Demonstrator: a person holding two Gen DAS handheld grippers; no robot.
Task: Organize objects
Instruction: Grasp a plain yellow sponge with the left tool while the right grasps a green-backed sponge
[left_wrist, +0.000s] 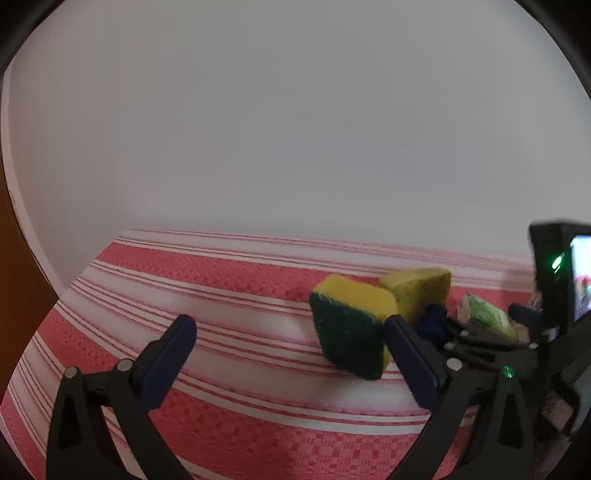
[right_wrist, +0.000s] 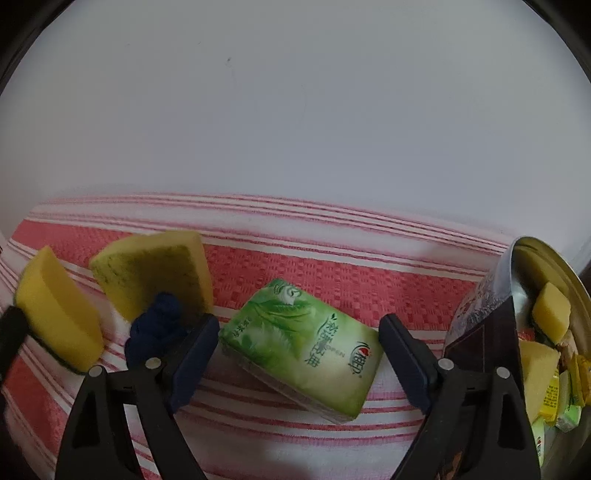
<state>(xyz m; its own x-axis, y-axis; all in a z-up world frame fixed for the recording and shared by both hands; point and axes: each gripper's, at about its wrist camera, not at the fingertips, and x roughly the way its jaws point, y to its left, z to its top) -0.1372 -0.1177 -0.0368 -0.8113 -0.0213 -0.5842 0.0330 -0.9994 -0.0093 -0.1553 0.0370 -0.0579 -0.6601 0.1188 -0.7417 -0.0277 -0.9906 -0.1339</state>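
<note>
Red-and-white striped cloth (left_wrist: 229, 280) covers the table, with a plain pale wall (left_wrist: 295, 110) rising behind its far edge.

From the left wrist view, the left gripper (left_wrist: 291, 343) has its fingers (left_wrist: 166, 354) spread wide with nothing held. Its right finger sits just beside the near corner of a yellow sponge with a dark green scouring face (left_wrist: 349, 325), which stands tilted on the cloth; whether they touch cannot be told. Behind that sponge leans a second yellow sponge (left_wrist: 421, 291), and a dark blue knotted cloth piece (left_wrist: 434, 321) lies at its foot. The other gripper's black body and its camera screen fill the right edge of this view.

From the right wrist view, the right gripper (right_wrist: 299, 354) is also wide open, its fingers (right_wrist: 192, 362) on either side of a green tissue pack (right_wrist: 306, 347) that lies flat and askew on the cloth, clear of both fingers. The left finger lies in front of the blue cloth piece (right_wrist: 155, 328), which rests against the speckled yellow sponge (right_wrist: 155, 273). Farther left is the green-backed sponge (right_wrist: 55, 314), with the black tip of the left gripper at its near left end. At the right edge stands a shiny metal bowl (right_wrist: 517, 251) holding yellow sponges (right_wrist: 550, 314) and small yellow and green packets (right_wrist: 561, 398); a dark printed box (right_wrist: 480, 332) leans just in front of it, close beside the right finger.
</note>
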